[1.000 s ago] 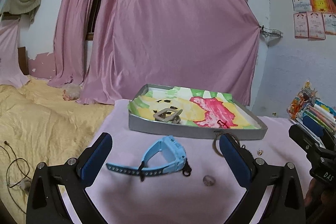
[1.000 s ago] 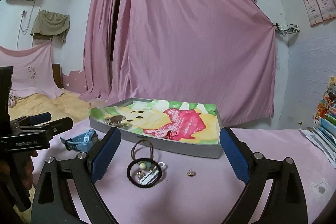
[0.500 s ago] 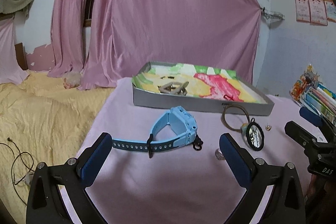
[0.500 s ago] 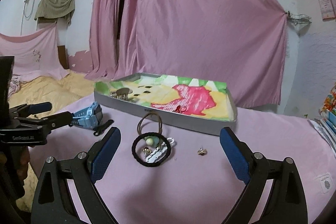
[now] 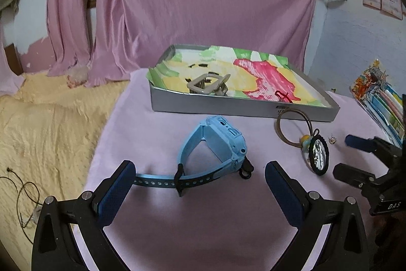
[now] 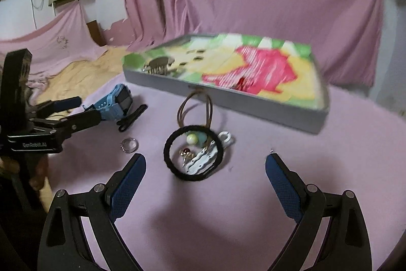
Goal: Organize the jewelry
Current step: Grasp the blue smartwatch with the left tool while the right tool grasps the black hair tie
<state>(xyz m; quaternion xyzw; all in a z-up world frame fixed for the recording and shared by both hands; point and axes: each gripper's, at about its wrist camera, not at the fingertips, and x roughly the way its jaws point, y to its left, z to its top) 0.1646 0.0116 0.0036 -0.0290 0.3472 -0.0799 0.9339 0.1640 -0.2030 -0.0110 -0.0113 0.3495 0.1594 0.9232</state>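
Jewelry lies on one pink cloth [image 5: 198, 233]. One blue watch [image 5: 218, 149] sits between the spread fingers of the left gripper [image 5: 198, 182], and its strap tip is touching the left pad [image 5: 114, 192]; the jaws are open and grip nothing. At 12 o'clock from the watch stands one gray tray [image 5: 228, 107] with one claw clip [image 5: 208, 85] inside. The right gripper [image 6: 205, 177] is also wide open and empty. Just ahead of it, at 12 o'clock, lies one black ring [image 6: 194, 153] with two beads [image 6: 191, 138], one white piece and one small charm inside. One brown loop [image 6: 195, 106] reaches from it to the tray. One small clear ring [image 6: 129, 144] lies at 10 o'clock.
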